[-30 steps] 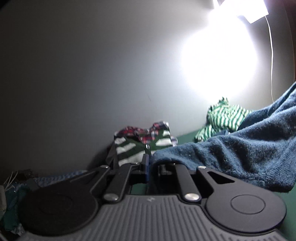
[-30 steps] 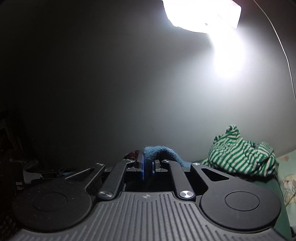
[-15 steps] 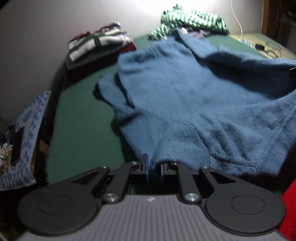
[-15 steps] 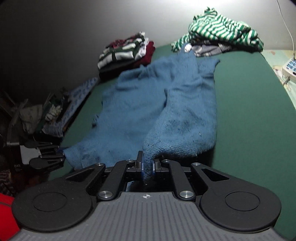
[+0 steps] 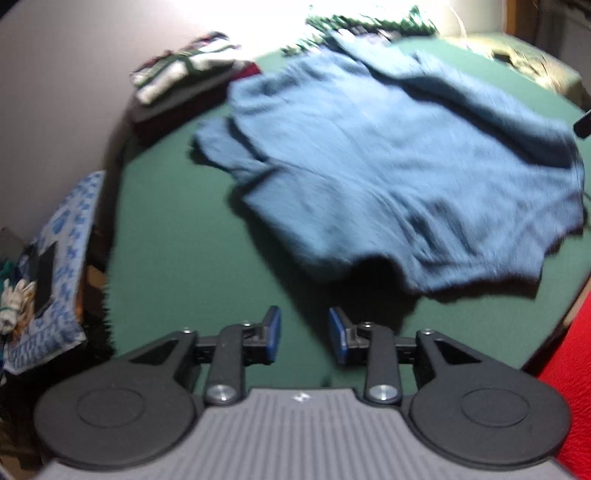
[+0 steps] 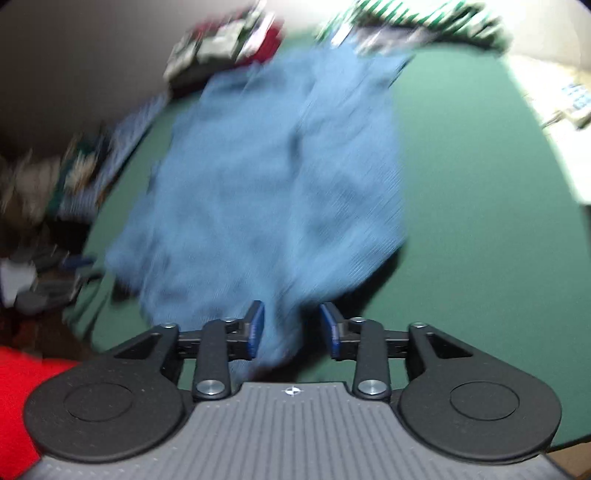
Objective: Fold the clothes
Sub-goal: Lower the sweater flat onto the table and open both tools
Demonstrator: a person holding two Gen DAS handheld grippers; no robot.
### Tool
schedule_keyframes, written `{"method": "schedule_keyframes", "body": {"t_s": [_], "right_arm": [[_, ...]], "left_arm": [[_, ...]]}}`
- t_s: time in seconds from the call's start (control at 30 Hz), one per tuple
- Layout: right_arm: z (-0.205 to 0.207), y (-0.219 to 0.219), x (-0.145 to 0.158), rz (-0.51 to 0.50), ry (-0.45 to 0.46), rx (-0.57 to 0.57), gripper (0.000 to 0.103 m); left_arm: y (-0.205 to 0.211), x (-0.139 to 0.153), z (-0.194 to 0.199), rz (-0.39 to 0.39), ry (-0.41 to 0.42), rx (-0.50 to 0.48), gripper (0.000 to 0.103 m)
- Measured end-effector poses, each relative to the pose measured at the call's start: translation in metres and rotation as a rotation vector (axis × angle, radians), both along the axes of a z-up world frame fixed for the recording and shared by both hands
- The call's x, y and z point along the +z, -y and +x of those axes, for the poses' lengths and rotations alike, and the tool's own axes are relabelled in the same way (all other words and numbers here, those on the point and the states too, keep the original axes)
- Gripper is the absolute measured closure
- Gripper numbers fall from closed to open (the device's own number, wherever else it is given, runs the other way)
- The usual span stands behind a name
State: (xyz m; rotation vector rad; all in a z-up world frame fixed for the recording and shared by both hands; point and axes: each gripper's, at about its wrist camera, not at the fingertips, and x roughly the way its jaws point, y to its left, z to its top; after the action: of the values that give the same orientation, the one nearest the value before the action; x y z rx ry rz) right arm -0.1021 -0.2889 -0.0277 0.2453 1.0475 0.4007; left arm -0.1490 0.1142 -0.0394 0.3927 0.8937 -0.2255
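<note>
A blue knit sweater (image 5: 388,155) lies spread on the green table (image 5: 177,266), its near hem rumpled and lifted. My left gripper (image 5: 303,334) hovers just short of that hem with its jaws opening and only green surface between them. In the right wrist view the same sweater (image 6: 266,177) stretches away from me. My right gripper (image 6: 291,326) has its jaws opening too; a corner of the sweater hangs loosely between the blue pads (image 6: 255,328) without being pinched. Both views are blurred.
A folded stack of clothes (image 5: 188,70) sits at the table's far left, and a green-and-white striped garment (image 6: 424,18) is heaped at the far edge. A blue patterned cloth (image 5: 62,258) with clutter lies off the left side. Red fabric (image 5: 569,387) shows at my side.
Both grippers swung down from facing the wall, laid the sweater on the table and let go of its hem; the jaws that pinched the fabric now stand apart.
</note>
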Motion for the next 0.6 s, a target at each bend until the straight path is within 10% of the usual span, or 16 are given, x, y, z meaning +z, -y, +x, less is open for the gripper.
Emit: {"method": "schedule_keyframes", "body": {"t_s": [0.23,0.6], "right_arm": [[0.069,0.032,-0.012,-0.051,0.150,-0.262,0.063],[0.167,0.024,-0.064,0.105,0.138,-0.456,0.063]], "left_arm": [[0.039,0.027,0.034,-0.122,0.125,-0.030,0.058],[0.112,-0.042,0.076,-0.127,-0.025,0.009,0.046]]}}
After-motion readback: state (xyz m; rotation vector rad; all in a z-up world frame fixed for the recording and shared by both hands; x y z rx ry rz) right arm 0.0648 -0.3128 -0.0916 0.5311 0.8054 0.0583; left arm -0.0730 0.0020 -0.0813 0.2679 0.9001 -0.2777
